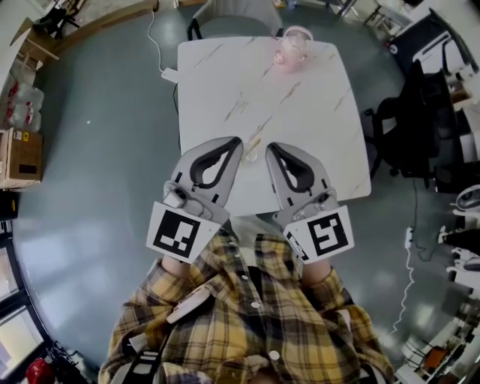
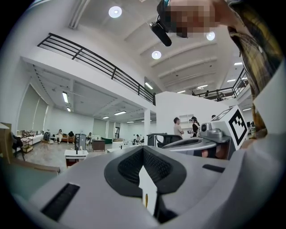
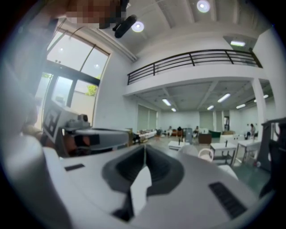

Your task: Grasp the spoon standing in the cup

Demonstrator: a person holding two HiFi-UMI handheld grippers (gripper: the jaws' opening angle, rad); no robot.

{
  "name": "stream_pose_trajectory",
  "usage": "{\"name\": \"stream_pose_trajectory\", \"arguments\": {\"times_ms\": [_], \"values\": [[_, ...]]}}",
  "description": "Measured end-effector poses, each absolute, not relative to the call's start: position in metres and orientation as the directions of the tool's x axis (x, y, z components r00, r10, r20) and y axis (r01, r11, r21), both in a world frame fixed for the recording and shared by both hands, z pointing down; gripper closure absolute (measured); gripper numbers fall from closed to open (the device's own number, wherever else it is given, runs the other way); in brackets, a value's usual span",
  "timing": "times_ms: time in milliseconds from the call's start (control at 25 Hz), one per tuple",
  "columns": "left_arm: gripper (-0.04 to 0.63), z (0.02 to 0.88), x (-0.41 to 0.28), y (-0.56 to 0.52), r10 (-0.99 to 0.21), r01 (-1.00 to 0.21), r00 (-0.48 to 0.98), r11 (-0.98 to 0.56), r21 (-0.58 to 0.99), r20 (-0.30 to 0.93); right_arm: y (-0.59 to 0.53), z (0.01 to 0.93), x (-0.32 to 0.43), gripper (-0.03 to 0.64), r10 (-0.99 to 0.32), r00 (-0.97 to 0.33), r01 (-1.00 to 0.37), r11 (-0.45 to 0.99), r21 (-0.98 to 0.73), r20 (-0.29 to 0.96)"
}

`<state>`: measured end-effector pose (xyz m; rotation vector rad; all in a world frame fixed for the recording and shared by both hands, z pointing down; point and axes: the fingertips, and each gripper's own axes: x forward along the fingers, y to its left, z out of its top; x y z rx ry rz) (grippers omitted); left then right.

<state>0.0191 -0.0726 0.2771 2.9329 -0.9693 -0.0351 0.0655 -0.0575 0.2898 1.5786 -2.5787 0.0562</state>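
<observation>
A pink cup point(image 1: 292, 46) stands at the far edge of the white marble table point(image 1: 300, 127); at this distance I cannot make out a spoon in it. My left gripper point(image 1: 237, 142) and right gripper point(image 1: 271, 148) hover side by side over the near edge of the table, far from the cup. Both are shut with nothing between the jaws. In the left gripper view the left gripper point(image 2: 143, 150) points level into the hall, tips together. The right gripper view shows the right gripper point(image 3: 145, 147) closed the same way. Neither gripper view shows the cup.
A small pale object point(image 1: 251, 155) lies on the table between the two grippers. A black office chair point(image 1: 411, 127) stands right of the table and a grey chair point(image 1: 225, 16) behind it. A power strip point(image 1: 169, 74) with a cable lies on the floor to the left, near a cardboard box point(image 1: 21, 156).
</observation>
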Motion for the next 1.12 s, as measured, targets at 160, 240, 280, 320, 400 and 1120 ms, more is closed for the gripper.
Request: {"name": "stream_pose_trajectory", "arguments": {"times_ms": [160, 240, 280, 320, 400, 1120], "values": [[0.580, 0.272, 0.030, -0.089, -0.640, -0.639, 0.769, -0.768, 0.042, -0.003, -0.076, 0.287, 0.072, 0.583, -0.851, -0.511, -0.855, 0.518, 0.029, 0.117], [0.580, 0.271, 0.033, -0.094, -0.661, -0.660, 0.750, -0.750, 0.034, -0.007, -0.080, 0.288, 0.073, 0.583, -0.835, -0.539, -0.838, 0.545, 0.028, 0.114], [0.580, 0.271, 0.035, -0.096, -0.671, -0.670, 0.741, -0.741, 0.032, -0.010, -0.082, 0.288, 0.074, 0.583, -0.827, -0.551, -0.830, 0.557, 0.027, 0.112], [0.580, 0.270, 0.036, -0.098, -0.680, -0.680, 0.733, -0.733, 0.030, -0.013, -0.084, 0.288, 0.075, 0.583, -0.819, -0.563, -0.822, 0.569, 0.024, 0.110], [0.580, 0.269, 0.038, -0.102, -0.697, -0.697, 0.717, -0.717, 0.027, -0.017, -0.087, 0.288, 0.077, 0.583, -0.805, -0.585, -0.808, 0.589, 0.020, 0.105], [0.580, 0.275, 0.020, -0.124, -0.746, -0.746, 0.666, -0.665, 0.026, 0.024, -0.117, 0.287, 0.061, 0.583, -0.748, -0.655, -0.753, 0.658, -0.006, 0.108]]}}
